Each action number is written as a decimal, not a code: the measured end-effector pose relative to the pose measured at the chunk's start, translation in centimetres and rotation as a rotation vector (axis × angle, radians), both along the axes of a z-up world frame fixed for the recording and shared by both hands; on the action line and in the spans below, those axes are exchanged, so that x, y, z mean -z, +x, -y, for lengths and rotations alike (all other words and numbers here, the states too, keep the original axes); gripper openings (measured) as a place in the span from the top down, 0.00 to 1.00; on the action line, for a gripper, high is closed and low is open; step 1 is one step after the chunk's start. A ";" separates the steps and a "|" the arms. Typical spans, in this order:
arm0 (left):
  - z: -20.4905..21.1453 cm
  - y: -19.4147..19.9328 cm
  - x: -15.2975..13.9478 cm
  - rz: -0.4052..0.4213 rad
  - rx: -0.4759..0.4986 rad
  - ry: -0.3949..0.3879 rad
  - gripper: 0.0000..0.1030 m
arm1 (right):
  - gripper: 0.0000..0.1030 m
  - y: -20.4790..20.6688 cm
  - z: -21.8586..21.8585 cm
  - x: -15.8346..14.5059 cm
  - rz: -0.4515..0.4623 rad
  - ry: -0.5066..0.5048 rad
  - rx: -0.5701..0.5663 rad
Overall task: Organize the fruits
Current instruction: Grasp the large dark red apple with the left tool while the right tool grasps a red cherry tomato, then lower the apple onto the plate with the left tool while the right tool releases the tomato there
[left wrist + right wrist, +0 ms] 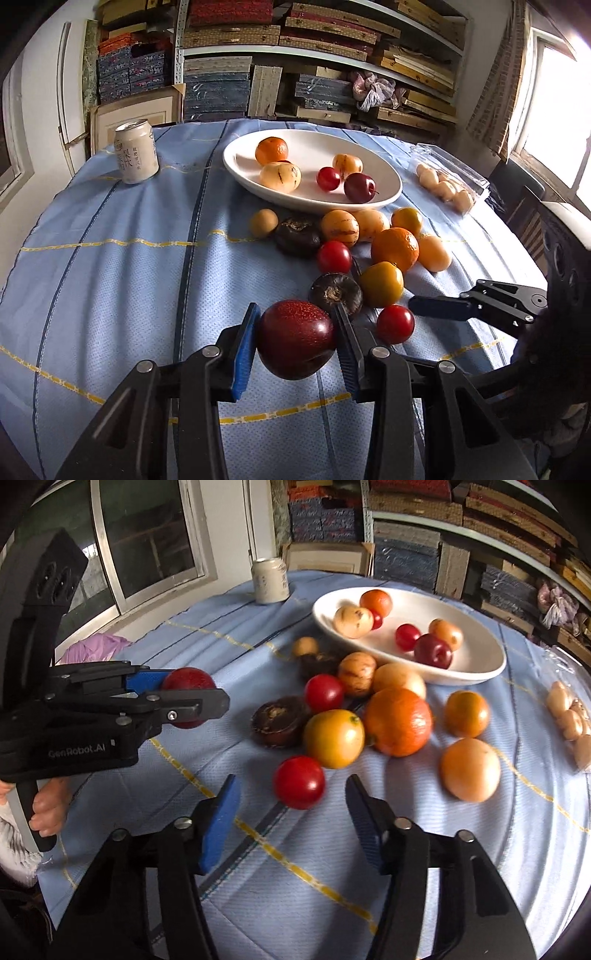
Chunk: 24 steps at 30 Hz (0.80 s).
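My left gripper (295,325) is shut on a dark red plum (295,343) and holds it above the blue cloth; it shows in the right wrist view (188,698) at left. My right gripper (291,794) is open, its jaws either side of a red tomato (299,782) that lies on the cloth just ahead of them. A white oval bowl (388,173) at the back holds an orange, two yellow striped fruits, a small red fruit and a red plum. Several loose fruits lie in front of it, among them a large orange (399,722).
A white drink can (136,153) stands at the back left of the round table. A clear plastic pack of pale round fruits (447,184) lies at the right. Shelves of boxes stand behind the table, windows at both sides.
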<state>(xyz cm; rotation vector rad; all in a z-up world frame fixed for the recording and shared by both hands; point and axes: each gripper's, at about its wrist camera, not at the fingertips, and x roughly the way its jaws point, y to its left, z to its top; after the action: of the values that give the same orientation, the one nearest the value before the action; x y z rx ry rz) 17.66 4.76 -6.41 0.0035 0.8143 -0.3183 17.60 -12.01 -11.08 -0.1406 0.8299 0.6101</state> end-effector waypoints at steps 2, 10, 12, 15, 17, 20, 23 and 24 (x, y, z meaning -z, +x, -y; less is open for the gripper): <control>0.1 0.1 0.1 -0.003 0.001 -0.001 0.61 | 0.54 0.2 -0.3 0.1 -0.010 0.004 -0.003; 0.2 0.3 0.5 -0.014 -0.001 0.003 0.61 | 0.71 1.3 0.3 0.6 -0.064 0.047 0.001; 0.2 0.5 0.8 -0.023 -0.003 0.008 0.61 | 0.71 1.1 0.5 0.4 -0.058 0.054 -0.004; 0.2 0.8 1.2 -0.035 -0.008 0.015 0.61 | 0.71 0.6 1.0 -0.2 -0.036 0.067 -0.009; 0.2 0.8 1.3 -0.030 -0.005 0.009 0.61 | 0.71 0.2 2.0 -1.3 -0.009 0.102 0.006; 0.1 1.5 1.0 -0.025 -0.026 0.016 0.61 | 0.71 0.2 3.8 -3.2 0.039 0.143 0.050; 0.3 3.0 -0.1 -0.050 -0.028 0.027 0.61 | 0.71 1.4 5.8 -5.7 0.088 0.161 0.110; 0.6 4.0 -1.0 -0.043 -0.027 0.043 0.61 | 0.71 2.1 6.5 -6.9 0.111 0.160 0.133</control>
<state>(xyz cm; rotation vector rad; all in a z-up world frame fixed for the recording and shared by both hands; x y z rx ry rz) 21.61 4.16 -5.45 0.0262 0.8635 -0.2763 19.72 -18.53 -4.22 0.0257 0.6744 0.5360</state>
